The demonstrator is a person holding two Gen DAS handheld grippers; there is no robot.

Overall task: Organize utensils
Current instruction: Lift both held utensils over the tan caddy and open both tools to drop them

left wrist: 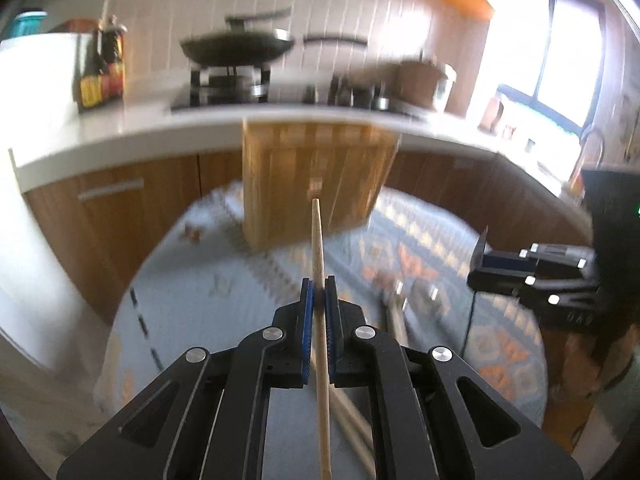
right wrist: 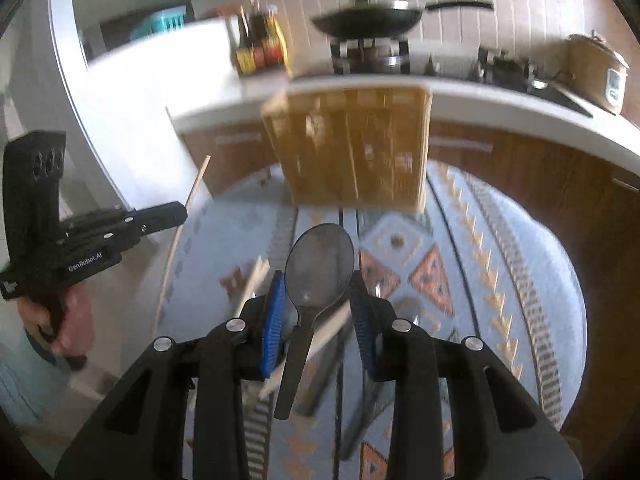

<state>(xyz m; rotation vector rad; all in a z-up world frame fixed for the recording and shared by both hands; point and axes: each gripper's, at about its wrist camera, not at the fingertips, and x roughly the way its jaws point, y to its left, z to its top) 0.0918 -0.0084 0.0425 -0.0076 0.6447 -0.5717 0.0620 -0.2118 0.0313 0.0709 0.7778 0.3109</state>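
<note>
My left gripper [left wrist: 319, 292] is shut on a wooden chopstick [left wrist: 318, 248] whose tip points at the wooden utensil organizer [left wrist: 316, 184] standing at the far side of the patterned table. It also shows in the right wrist view [right wrist: 176, 212] at the left, with the chopstick [right wrist: 188, 204] slanting through it. My right gripper [right wrist: 320, 292] is shut on the bowl of a dark metal spoon [right wrist: 320, 264], held above the table and facing the organizer [right wrist: 352, 148]. More chopsticks [left wrist: 352, 416] and cutlery [right wrist: 320, 344] lie on the cloth below. The right gripper appears at the right of the left wrist view [left wrist: 480, 264].
The patterned tablecloth [right wrist: 460, 280] covers a round table. Behind it runs a white kitchen counter [left wrist: 160, 136] with a stove and black wok [left wrist: 236, 48], sauce bottles [left wrist: 100, 72] and a rice cooker [right wrist: 600, 72]. Wooden cabinets [left wrist: 120, 208] stand below.
</note>
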